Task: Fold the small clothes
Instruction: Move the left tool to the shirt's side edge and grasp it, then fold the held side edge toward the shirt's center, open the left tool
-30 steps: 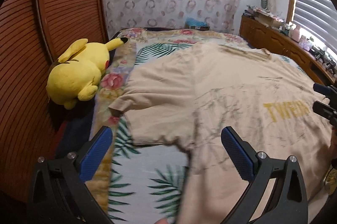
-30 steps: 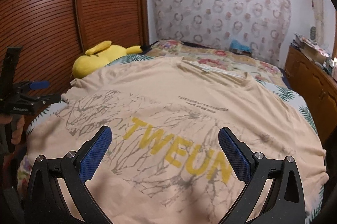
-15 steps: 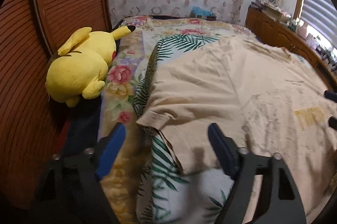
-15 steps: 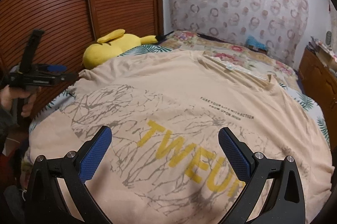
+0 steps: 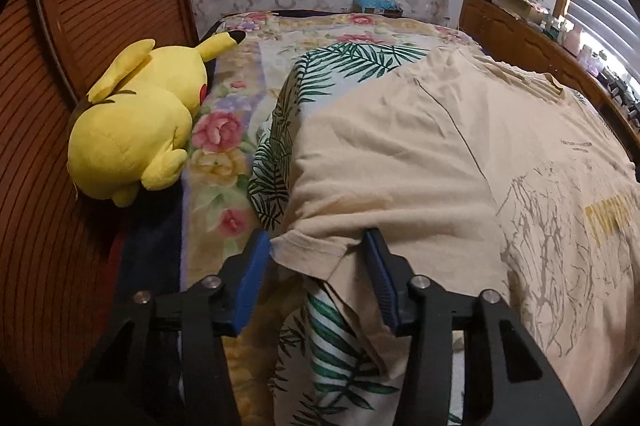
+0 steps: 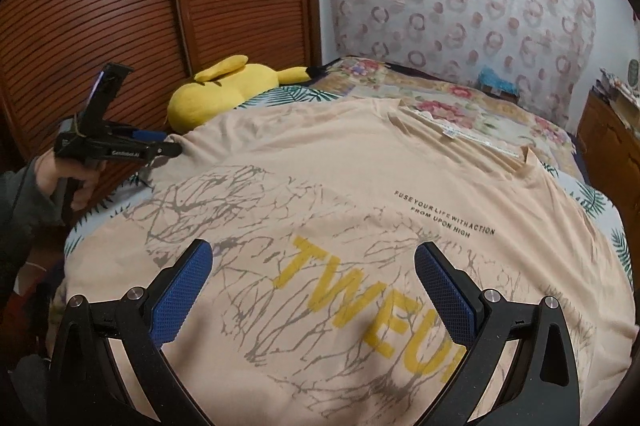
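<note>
A beige T-shirt (image 5: pixel 420 161) with yellow lettering lies spread flat, face up, on the bed; it also fills the right wrist view (image 6: pixel 340 185). My left gripper (image 5: pixel 316 250) is open, its jaws on either side of the hem of the shirt's left sleeve (image 5: pixel 312 250), with the cloth between them. From the right wrist view the left gripper (image 6: pixel 168 147) sits at the sleeve tip. My right gripper (image 6: pixel 314 266) is open and empty, hovering above the printed chest.
A yellow plush toy (image 5: pixel 136 121) lies at the bed's left edge against the brown slatted wardrobe doors (image 5: pixel 80 25). The bedspread (image 5: pixel 340 65) has palm-leaf and flower prints. A wooden dresser (image 5: pixel 520 37) with clutter stands on the right.
My left gripper has moved left and forward to the sleeve and narrowed its jaws around the sleeve hem. My right gripper has shifted slightly and stays open above the print.
</note>
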Tool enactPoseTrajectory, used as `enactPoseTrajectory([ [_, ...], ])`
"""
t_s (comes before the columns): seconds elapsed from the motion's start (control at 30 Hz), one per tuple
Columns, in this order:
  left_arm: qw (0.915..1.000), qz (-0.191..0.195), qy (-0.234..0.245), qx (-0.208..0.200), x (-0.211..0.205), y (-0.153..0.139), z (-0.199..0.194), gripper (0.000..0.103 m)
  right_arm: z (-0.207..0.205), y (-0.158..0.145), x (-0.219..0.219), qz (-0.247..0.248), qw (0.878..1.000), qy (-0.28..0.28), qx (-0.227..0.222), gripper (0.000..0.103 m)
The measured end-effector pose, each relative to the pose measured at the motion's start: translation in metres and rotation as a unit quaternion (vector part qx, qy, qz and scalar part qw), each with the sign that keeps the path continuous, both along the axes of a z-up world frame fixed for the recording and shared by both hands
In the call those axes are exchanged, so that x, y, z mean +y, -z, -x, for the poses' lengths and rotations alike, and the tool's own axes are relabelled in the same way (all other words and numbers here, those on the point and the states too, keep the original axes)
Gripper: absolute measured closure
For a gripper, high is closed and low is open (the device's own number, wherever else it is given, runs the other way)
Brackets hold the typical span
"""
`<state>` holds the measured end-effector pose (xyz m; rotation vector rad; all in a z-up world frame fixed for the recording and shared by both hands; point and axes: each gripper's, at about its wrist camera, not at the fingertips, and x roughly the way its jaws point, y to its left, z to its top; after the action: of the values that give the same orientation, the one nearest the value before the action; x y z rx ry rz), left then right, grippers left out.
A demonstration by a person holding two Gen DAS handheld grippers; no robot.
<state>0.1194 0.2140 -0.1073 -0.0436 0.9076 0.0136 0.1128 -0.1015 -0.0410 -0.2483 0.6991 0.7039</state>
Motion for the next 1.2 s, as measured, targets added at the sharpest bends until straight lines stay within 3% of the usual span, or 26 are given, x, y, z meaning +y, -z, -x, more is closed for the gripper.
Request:
enactPoseTrajectory([
  [0.13,0.9999,-0.016,0.006,0.001,-0.006,-0.002,-0.003,0.093,-0.001,0.000,-0.007,-0.003,1.000,0.012,-0.001,0.000],
  [0.23,0.9995,-0.031,0.008,-0.008,-0.011,-0.010,-0.001,0.100,-0.002,0.001,-0.013,-0.007,1.000,0.017,0.003,0.000],
  [0.43,0.9976,-0.033,0.023,-0.056,-0.032,-0.047,0.007,0.101,-0.001,0.001,-0.023,-0.015,1.000,0.025,0.003,0.000],
  [0.67,0.9914,-0.022,0.094,-0.088,-0.095,-0.088,0.001,0.101,-0.004,-0.004,-0.037,-0.021,0.999,0.042,-0.001,0.000],
  [0.9,0.9845,-0.015,0.152,-0.086,-0.155,-0.097,-0.004,0.100,-0.004,-0.008,-0.055,-0.020,0.998,0.059,-0.004,0.000],
  [1.07,0.9851,-0.025,0.151,-0.079,-0.171,-0.093,-0.002,0.096,-0.006,-0.008,-0.067,-0.028,0.997,0.069,-0.002,0.000],
  [1.2,0.9866,-0.008,0.135,-0.091,-0.161,-0.097,0.010,0.084,-0.006,-0.008,-0.066,-0.024,0.997,0.070,-0.002,0.000],
])
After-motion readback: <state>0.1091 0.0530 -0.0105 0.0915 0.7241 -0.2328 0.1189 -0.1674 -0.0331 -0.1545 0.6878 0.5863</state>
